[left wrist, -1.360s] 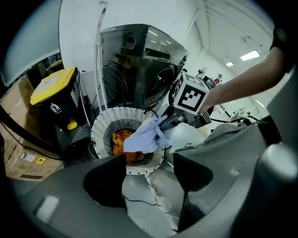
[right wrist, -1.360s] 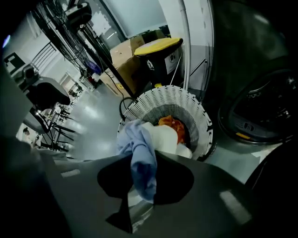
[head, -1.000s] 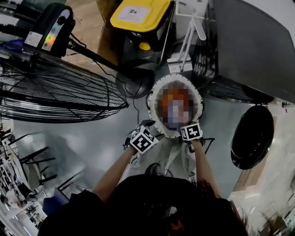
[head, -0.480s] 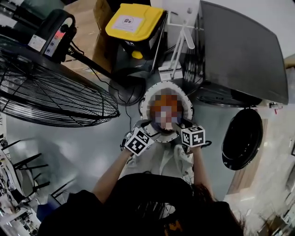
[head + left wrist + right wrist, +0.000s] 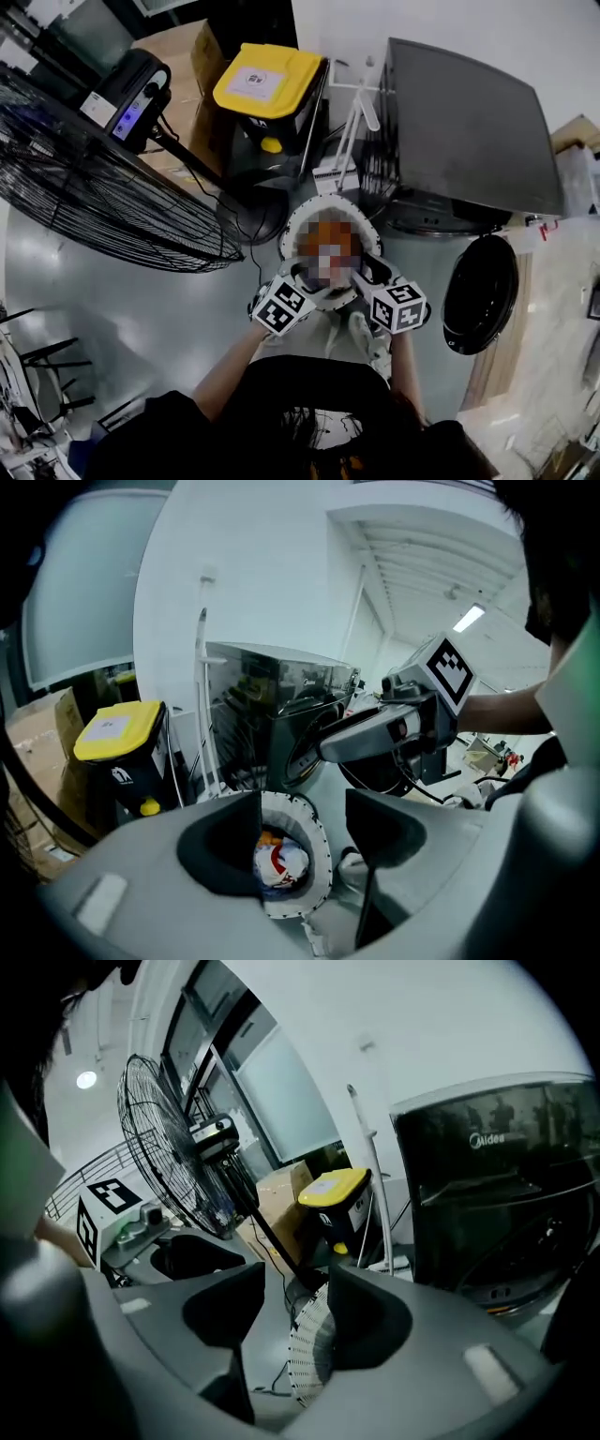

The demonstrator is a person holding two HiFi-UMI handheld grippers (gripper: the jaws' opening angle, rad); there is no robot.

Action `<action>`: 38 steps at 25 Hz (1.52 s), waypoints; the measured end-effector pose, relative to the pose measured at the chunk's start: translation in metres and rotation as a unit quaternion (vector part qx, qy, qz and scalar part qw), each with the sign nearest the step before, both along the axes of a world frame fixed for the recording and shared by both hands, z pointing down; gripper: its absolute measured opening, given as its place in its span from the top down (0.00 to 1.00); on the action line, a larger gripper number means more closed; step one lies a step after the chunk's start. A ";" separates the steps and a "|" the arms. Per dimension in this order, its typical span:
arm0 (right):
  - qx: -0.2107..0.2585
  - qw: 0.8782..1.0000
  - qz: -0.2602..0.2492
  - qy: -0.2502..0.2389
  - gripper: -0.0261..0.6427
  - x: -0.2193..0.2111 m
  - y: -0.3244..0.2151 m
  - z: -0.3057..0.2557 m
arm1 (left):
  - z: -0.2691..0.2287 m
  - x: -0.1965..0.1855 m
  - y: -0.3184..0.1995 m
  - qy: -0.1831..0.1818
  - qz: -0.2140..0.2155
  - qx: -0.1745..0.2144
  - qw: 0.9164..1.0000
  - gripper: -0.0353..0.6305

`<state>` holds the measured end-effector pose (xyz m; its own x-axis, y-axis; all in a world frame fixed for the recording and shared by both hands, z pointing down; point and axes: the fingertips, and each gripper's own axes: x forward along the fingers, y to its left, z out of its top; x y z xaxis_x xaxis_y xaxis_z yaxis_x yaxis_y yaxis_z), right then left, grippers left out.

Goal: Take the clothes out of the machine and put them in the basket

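A round white basket stands on the floor with orange, white and red clothes in it. In the head view the clothes are under a mosaic patch. My left gripper hovers at the basket's near-left rim, open and empty. Across from it, my right gripper is at the near-right rim, also open with nothing between its fingers. Through the left gripper I look down into the basket. Past the right gripper only the basket's rim shows. The dark washing machine is behind the basket, its round door swung open.
A large floor fan fills the left side, its base and cable near the basket. A black bin with a yellow lid and cardboard boxes stand behind the basket. A white rack leans beside the machine.
The head view has swung so more of the machine shows. Both grippers stay at the basket's near rim; the right one has drifted slightly right and down.
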<state>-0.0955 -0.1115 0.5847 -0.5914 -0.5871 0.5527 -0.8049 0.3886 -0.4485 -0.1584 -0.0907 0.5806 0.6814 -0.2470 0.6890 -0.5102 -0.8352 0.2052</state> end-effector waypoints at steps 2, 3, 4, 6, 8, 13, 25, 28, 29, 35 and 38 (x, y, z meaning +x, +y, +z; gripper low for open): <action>0.017 1.000 0.013 0.000 0.62 0.003 0.000 -0.020 | -0.013 0.003 0.000 0.011 0.008 0.009 1.000 0.51; 0.024 1.000 0.019 0.000 0.62 0.004 0.000 -0.029 | -0.018 0.003 0.001 0.016 0.012 0.013 1.000 0.52; 0.031 0.999 0.023 0.000 0.63 0.005 0.001 -0.038 | -0.022 0.004 0.002 0.021 0.017 0.015 1.000 0.52; 0.043 0.999 0.026 0.001 0.63 0.006 0.003 -0.055 | -0.027 0.003 0.006 0.024 0.028 0.017 0.999 0.52; 0.054 0.998 0.028 0.003 0.64 0.009 0.006 -0.070 | -0.028 0.003 0.010 0.021 0.043 0.019 0.999 0.52; 0.065 0.997 0.040 0.007 0.65 0.027 0.021 -0.094 | -0.033 0.010 0.015 0.021 0.052 0.027 0.998 0.52; 0.088 0.996 0.011 -0.008 0.66 0.031 0.084 -0.127 | -0.072 0.027 0.048 0.043 0.002 0.063 0.997 0.54; 0.100 0.995 0.007 -0.010 0.66 0.039 0.108 -0.138 | -0.087 0.034 0.071 0.054 -0.016 0.066 0.996 0.54; 0.106 0.994 0.007 -0.012 0.67 0.042 0.115 -0.142 | -0.093 0.036 0.079 0.057 -0.022 0.067 0.996 0.55; 0.131 0.991 0.003 -0.029 0.71 0.055 0.165 -0.158 | -0.115 0.045 0.133 0.062 -0.049 0.087 0.993 0.56; 0.145 0.989 -0.007 -0.039 0.72 0.054 0.190 -0.164 | -0.129 0.045 0.160 0.070 -0.064 0.105 0.990 0.58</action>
<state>-0.0417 0.0788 0.4205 -0.6344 -0.7059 0.3149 -0.7662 0.5203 -0.3773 -0.1130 0.0695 0.4520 0.7202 -0.4656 0.5143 -0.5936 -0.7973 0.1094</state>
